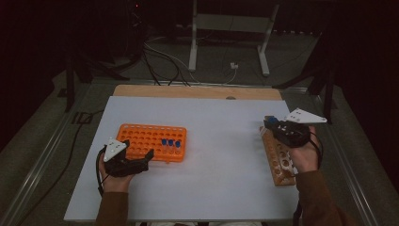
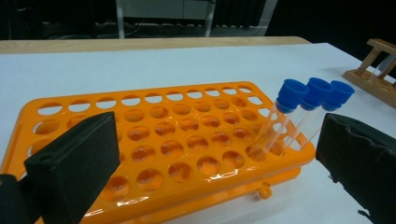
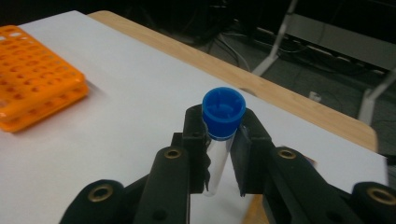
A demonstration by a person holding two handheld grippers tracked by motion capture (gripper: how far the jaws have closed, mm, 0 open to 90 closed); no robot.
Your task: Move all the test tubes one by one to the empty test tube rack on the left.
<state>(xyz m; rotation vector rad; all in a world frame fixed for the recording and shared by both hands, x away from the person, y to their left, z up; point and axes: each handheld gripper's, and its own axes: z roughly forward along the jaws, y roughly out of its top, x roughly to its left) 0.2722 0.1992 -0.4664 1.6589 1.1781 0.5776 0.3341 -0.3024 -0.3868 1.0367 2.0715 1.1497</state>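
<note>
On the white table, keep the right gripper clamped on the blue-capped tube, carrying it upright toward the orange rack beside the spread left gripper.

High view from above, both claw views close, all 3 sharing the orange rack.

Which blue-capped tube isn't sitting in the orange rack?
The test tube clamped in the right gripper. The three others stand in the orange rack.

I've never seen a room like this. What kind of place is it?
Probably a lab or test room: an orange tube rack with blue-capped test tubes, a wooden rack, and cables on the floor.
</note>
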